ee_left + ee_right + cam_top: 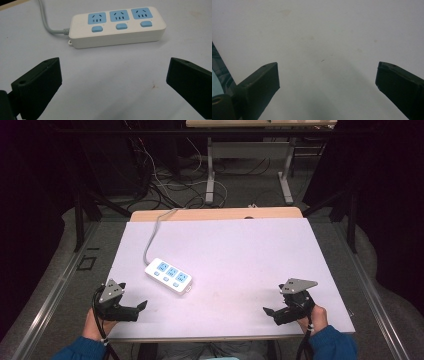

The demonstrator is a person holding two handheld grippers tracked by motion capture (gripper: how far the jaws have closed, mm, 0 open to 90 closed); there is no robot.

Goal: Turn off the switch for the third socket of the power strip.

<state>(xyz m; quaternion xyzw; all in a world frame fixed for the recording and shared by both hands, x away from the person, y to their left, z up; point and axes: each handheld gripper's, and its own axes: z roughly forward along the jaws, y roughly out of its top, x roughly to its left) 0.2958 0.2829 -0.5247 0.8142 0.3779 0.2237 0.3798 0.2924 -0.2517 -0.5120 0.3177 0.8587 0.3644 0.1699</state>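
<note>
A white power strip (168, 275) with three blue sockets and three blue buttons lies left of the table's middle; its grey cable (151, 236) runs off the far edge. My left gripper (141, 307) rests near the front left corner, held in a hand, open and empty. In the left gripper view the power strip (117, 26) lies just beyond the gripper (113, 75), whose jaws stand wide apart. At the front right, my right gripper (266, 311) points left, open with nothing in it. Bare white tabletop (322, 37) spreads ahead of the right gripper (327, 77) in the right gripper view.
The white board (240, 250) covers a wooden table (215, 213). Beyond the far edge stand another table's legs (210, 175) and tangled cables (165, 180) on the floor. Metal rails (55, 290) run along both sides.
</note>
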